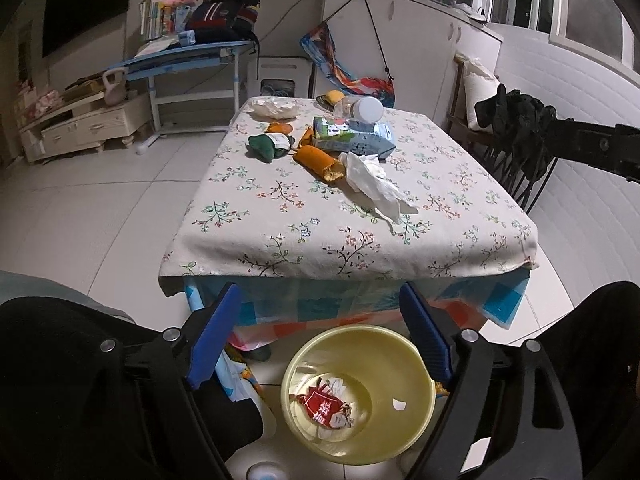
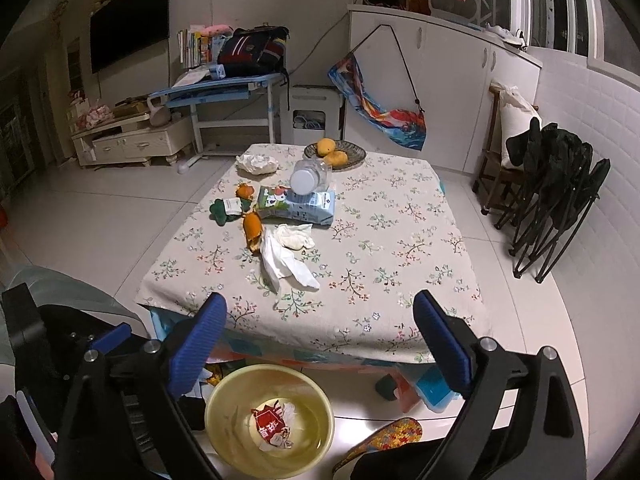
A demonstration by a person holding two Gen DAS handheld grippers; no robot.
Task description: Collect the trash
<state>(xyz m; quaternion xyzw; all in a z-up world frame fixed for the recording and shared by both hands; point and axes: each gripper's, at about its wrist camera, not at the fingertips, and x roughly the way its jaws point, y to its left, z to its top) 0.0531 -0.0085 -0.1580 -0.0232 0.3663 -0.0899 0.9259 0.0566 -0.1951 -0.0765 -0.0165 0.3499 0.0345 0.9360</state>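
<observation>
A yellow bowl (image 1: 360,392) stands on the floor in front of the table and holds a crumpled red wrapper (image 1: 324,406); both show in the right wrist view, the bowl (image 2: 270,416) and the wrapper (image 2: 272,426). On the floral tablecloth (image 1: 352,232) lie a white tissue (image 1: 376,184), an orange peel (image 1: 320,162), a milk carton pack (image 1: 352,138), a clear bottle (image 1: 360,110) and a green pouch (image 1: 268,146). My left gripper (image 1: 320,336) is open and empty above the bowl. My right gripper (image 2: 320,344) is open and empty at the table's front edge.
A plate of oranges (image 2: 335,151) and another crumpled tissue (image 2: 256,163) sit at the table's far end. A folded black chair (image 2: 556,196) stands right of the table. A blue desk (image 2: 224,88) and a low cabinet (image 2: 132,140) stand at the back left.
</observation>
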